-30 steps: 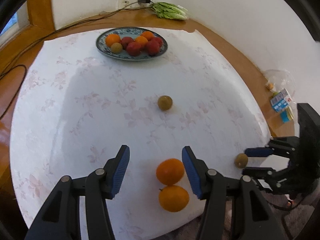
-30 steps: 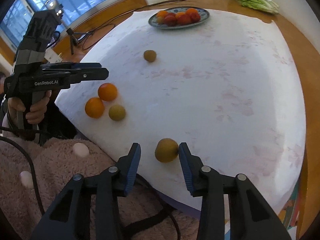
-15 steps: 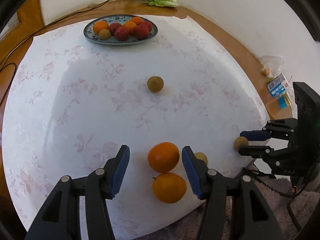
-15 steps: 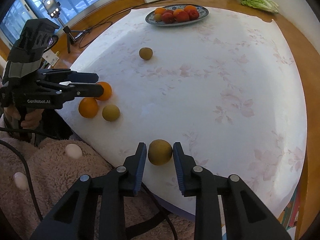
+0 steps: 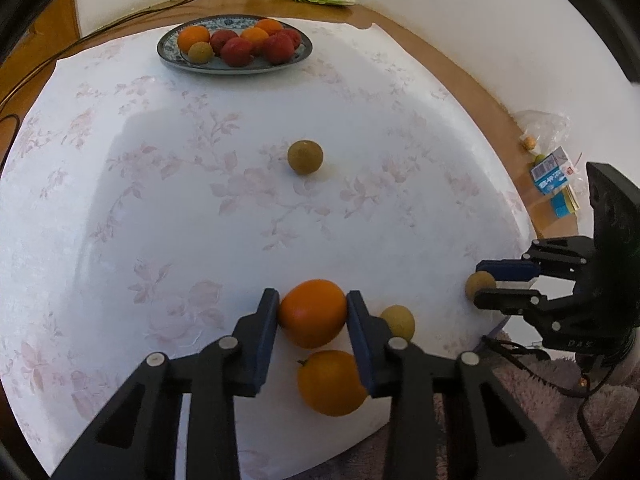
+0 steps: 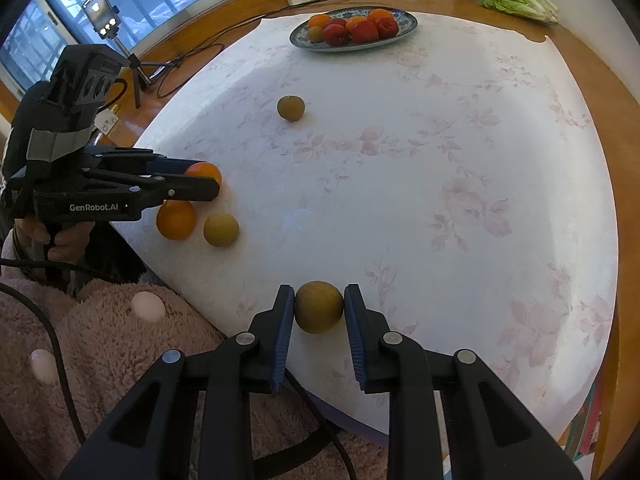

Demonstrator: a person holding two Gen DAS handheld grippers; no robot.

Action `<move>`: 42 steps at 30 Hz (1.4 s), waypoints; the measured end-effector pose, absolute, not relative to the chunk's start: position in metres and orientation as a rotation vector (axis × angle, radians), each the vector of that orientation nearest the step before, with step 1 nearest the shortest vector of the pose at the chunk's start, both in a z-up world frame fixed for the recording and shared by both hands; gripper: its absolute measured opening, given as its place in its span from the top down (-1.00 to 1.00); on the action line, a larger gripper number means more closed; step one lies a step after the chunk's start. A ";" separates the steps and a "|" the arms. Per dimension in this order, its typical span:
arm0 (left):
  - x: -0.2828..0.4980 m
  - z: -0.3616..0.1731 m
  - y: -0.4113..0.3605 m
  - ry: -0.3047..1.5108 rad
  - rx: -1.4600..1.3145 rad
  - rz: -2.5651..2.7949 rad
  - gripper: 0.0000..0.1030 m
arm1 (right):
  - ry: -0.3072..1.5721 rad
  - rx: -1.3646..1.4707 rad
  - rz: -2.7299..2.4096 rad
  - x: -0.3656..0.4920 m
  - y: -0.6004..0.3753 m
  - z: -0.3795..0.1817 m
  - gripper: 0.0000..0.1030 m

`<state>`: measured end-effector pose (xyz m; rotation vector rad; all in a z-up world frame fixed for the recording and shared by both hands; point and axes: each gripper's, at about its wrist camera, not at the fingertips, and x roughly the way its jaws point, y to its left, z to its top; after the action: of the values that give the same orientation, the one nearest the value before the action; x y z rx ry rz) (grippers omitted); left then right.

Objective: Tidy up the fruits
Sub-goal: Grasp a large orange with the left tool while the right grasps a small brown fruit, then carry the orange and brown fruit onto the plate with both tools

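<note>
Left wrist view: my left gripper (image 5: 312, 312), wide apart half a second ago, has closed its pads onto the upper orange (image 5: 312, 313) at the table's near edge, a second orange (image 5: 331, 383) just below it. Right wrist view: my right gripper (image 6: 319, 312) has likewise pinched the brownish pear (image 6: 319, 307). Both fruits still rest on the flowered cloth (image 6: 440, 160); I judge both grasps ready for lifting toward the far plate (image 5: 168, 54).

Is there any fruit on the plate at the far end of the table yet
Yes, the plate already holds oranges, red fruits and a small brownish fruit.
</note>
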<state>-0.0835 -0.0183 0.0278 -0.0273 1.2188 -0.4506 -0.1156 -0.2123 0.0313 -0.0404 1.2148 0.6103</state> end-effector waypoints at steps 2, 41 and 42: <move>-0.084 0.028 -0.019 1.216 -0.024 -0.449 0.31 | 1.211 -0.040 0.608 -0.115 -0.212 0.032 0.48; 0.032 0.112 0.006 0.943 -0.021 -0.246 0.31 | 0.919 0.013 0.514 0.017 -0.210 0.114 0.48; 0.038 0.112 0.005 0.940 -0.032 -0.247 0.31 | 0.916 0.014 0.507 0.022 -0.210 0.114 0.48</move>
<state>0.0380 0.0050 0.1121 -0.0316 0.9402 -0.2466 0.0224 -0.2097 0.1138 0.0136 0.9158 0.5073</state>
